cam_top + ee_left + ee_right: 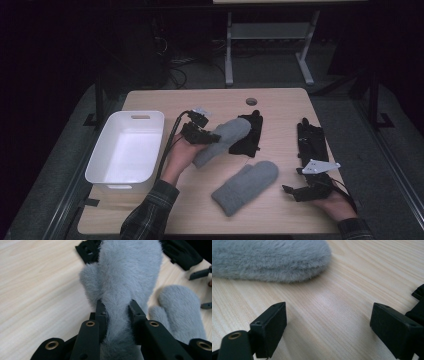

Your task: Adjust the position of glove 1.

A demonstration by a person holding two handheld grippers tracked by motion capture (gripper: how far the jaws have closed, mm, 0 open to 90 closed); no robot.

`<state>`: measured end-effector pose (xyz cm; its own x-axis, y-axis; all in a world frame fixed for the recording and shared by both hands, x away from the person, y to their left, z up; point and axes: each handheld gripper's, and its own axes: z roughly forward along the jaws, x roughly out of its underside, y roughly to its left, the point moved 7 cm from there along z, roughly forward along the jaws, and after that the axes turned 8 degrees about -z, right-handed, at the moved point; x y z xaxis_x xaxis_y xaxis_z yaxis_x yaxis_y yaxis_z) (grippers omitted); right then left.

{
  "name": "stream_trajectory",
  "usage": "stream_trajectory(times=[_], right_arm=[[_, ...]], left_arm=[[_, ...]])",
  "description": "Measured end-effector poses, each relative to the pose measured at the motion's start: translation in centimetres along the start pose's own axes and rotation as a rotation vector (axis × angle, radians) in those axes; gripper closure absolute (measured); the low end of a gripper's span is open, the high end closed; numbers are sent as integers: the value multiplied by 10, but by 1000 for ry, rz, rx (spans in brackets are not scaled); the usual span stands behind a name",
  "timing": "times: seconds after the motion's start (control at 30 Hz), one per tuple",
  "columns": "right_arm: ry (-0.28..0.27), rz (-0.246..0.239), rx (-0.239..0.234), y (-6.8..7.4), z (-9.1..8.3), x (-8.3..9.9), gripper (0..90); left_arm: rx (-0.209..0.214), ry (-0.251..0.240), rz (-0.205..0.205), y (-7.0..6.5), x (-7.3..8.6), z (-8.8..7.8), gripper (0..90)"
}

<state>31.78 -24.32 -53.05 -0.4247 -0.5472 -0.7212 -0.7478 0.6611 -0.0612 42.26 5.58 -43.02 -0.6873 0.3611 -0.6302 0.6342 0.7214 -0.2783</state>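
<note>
So the left gripper (207,134) has its fingers (102,315) squeezed in on the cuff end of a grey mitten (225,140), and you can see the fluffy fabric bunching between them in the left gripper view. Grabbing it at the cuff makes sense, I think: it's the narrow bit, so the rest of the mitten just hangs out in front, over the counter (150,210) and partly across a black glove (248,135).

The white bin (127,150) sits just left of that hand, so my guess is that's where the mitten is headed.

The second grey mitten (246,186) lies flat mid-counter, nothing touching it. The right gripper (292,192) rests low near the right edge with its fingers (270,328) spread wide and nothing between them, pointed toward that mitten, probably parked ready for it. Another black glove (311,141) lies just beyond it.
</note>
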Motion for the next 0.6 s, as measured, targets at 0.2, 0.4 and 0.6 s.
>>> stream_trajectory(times=[0.2, 0.4, 0.6], right_arm=[[0, 1, 1, 0, 0, 0, 137], [1, 2, 1, 0, 0, 0, 137], [0, 2, 1, 0, 0, 0, 137]], left_arm=[[43, -8, -7, -18, 11, -1, 740], [90, -9, -4, -40, 21, 0, 740], [138, 14, 21, -67, 32, 5, 740]])
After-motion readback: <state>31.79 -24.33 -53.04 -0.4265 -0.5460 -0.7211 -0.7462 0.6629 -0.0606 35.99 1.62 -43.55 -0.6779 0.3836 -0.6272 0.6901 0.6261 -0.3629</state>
